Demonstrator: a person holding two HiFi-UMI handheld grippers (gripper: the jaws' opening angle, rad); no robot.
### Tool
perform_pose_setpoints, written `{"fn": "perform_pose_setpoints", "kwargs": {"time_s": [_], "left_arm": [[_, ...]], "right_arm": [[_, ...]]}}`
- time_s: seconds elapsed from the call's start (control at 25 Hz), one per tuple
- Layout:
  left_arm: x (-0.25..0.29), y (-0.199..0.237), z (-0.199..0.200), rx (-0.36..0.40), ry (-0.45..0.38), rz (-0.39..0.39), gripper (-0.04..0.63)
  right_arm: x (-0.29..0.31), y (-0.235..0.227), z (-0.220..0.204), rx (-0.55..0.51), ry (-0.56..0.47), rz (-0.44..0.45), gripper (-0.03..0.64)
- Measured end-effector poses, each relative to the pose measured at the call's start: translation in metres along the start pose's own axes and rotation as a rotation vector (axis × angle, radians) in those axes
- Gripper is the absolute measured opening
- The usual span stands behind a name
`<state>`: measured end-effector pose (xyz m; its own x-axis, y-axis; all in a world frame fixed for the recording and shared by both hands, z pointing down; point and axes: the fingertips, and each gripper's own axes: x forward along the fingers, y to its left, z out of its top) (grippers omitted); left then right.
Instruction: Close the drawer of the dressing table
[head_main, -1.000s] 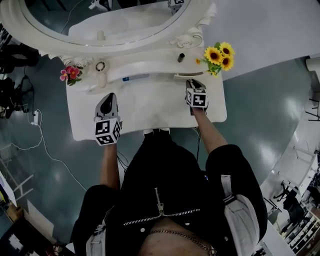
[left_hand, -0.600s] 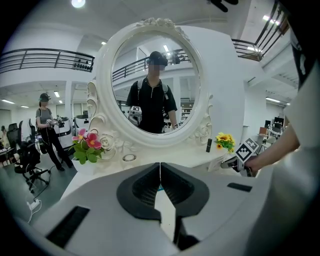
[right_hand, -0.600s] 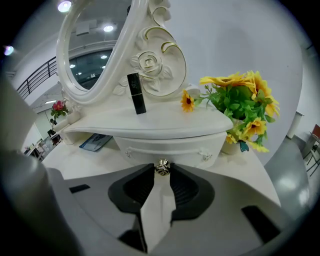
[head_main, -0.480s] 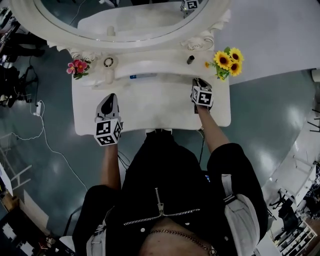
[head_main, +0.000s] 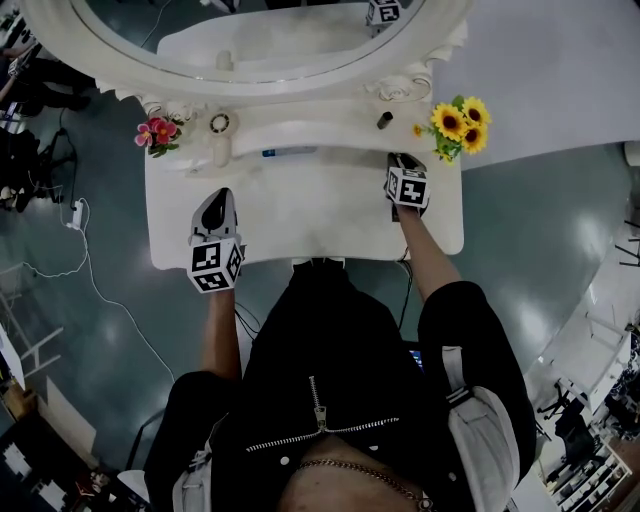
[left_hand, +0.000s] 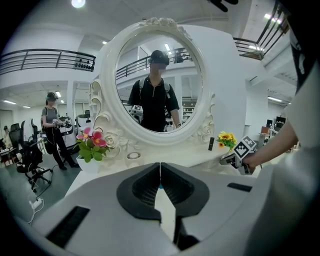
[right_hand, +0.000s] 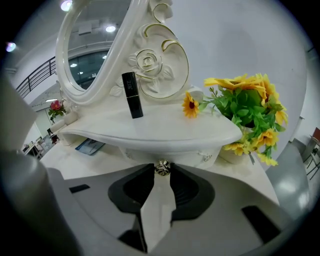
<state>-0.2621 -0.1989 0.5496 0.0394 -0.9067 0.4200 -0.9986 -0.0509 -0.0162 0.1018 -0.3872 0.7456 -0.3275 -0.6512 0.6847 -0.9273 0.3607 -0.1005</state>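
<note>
Left claw (left_hand: 160, 176) is pressed together on nothing and hovers over the near left part of the dressing table (head_main: 300, 215), well apart from the job. At the far left corner I see a small pot of pink flowers (head_main: 158, 133), soft-petalled against all that glossy white. The oval mirror (head_main: 250, 40) rises behind in a carved frame of moulded roses. The tabletop is smooth, hard and lightly sheened. A flat blue card (head_main: 283, 152) lies near the middle, under the edge of the raised shelf (right_hand: 165, 131).

Further right, my right claw (right_hand: 161, 178) is clamped on the drawer knob (right_hand: 161, 168), a small faceted metal stud, bright and probably slick. The drawer front (right_hand: 165, 156) sits at the far right of the table, tucked just under the shelf's curved lip, white with a little scrolled relief. I judge the closing push to be in hand and close to done, though I can't tell whether the front is fully home. Next I'd press straight away from me along the drawer's line until it seats, then part the jaws and back off without dragging the knob.

On the shelf stands an upright black lipstick tube (right_hand: 132, 95), and at the far right a bunch of sunflowers (right_hand: 247, 105) with leafy green stems.
</note>
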Motion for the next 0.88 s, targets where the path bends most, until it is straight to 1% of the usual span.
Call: {"fn": "perform_pose_setpoints", "kwargs": {"time_s": [0.16, 0.32, 0.52, 0.68, 0.8, 0.88], "left_arm": [[-0.001, 0.004, 0.000, 0.001, 0.002, 0.004, 0.022], [-0.001, 0.004, 0.000, 0.004, 0.000, -0.003, 0.022], [0.002, 0.000, 0.005, 0.012, -0.021, -0.020, 0.021], [-0.002, -0.003, 0.009, 0.020, -0.041, -0.044, 0.023], [-0.004, -0.006, 0.013, 0.034, -0.059, -0.061, 0.022], [-0.002, -0.009, 0.020, 0.040, -0.080, -0.074, 0.022]], "right_arm": [[-0.002, -0.001, 0.004, -0.018, -0.004, -0.006, 0.106], [0.000, 0.000, 0.002, -0.012, -0.006, 0.001, 0.109], [-0.011, 0.005, -0.001, 0.004, -0.007, -0.008, 0.151], [-0.035, 0.013, -0.002, 0.009, -0.036, -0.019, 0.125], [-0.051, 0.024, 0.001, -0.002, -0.063, -0.011, 0.079], [-0.063, 0.030, 0.014, -0.020, -0.098, -0.008, 0.035]]}}
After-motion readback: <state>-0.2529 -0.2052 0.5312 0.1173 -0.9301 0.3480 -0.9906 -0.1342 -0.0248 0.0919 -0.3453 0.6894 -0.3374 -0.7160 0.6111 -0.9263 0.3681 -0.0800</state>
